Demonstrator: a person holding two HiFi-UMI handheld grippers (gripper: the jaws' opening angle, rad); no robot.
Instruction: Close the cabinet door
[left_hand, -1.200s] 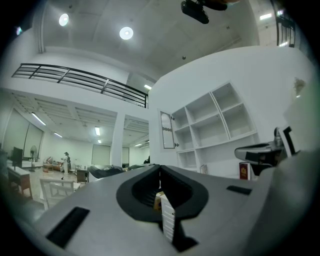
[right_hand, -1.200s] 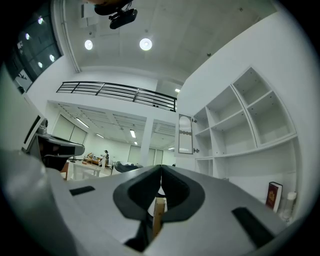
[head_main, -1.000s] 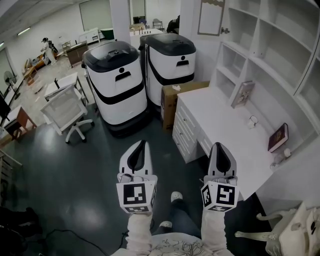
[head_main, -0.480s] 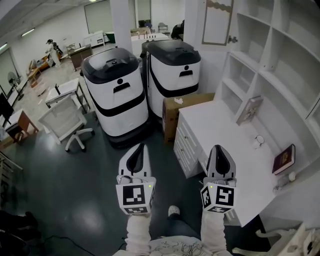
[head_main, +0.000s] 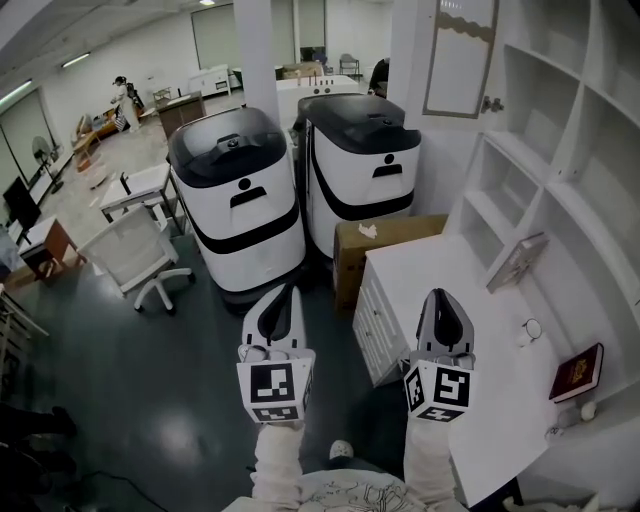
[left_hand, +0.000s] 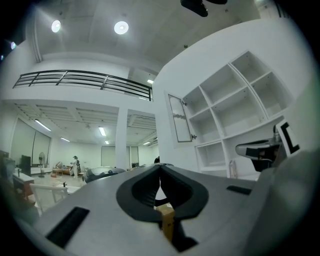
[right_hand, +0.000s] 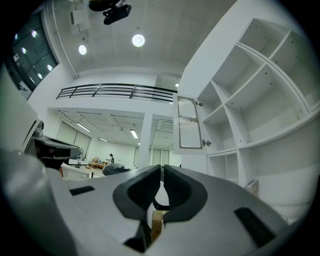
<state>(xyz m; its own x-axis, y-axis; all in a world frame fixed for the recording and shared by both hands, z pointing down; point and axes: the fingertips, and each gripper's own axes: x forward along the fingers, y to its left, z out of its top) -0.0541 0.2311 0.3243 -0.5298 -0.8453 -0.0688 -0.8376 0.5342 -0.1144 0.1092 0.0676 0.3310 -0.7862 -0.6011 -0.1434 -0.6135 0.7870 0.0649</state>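
Note:
The cabinet door (head_main: 458, 55) stands open at the upper right, a white frame with a ribbed glass pane and a small knob (head_main: 490, 103) at its lower right corner. It shows too in the left gripper view (left_hand: 179, 119) and the right gripper view (right_hand: 189, 124), ahead and above both grippers. My left gripper (head_main: 284, 292) hangs over the dark floor, shut and empty. My right gripper (head_main: 441, 296) is over the near edge of the white desk (head_main: 430, 262), also shut with nothing in it. Both point level toward the shelves and are well short of the door.
Two white-and-black machines (head_main: 240, 200) (head_main: 365, 165) stand ahead, with a cardboard box (head_main: 385, 245) beside the desk. Open white shelves (head_main: 560, 150) rise on the right. Books (head_main: 578, 372) (head_main: 517, 262) lie on the desk. An office chair (head_main: 130, 255) stands at left.
Both grippers have moved forward together, still shut. The desk, the shelves and the open door have drawn nearer and sit lower in the head view.

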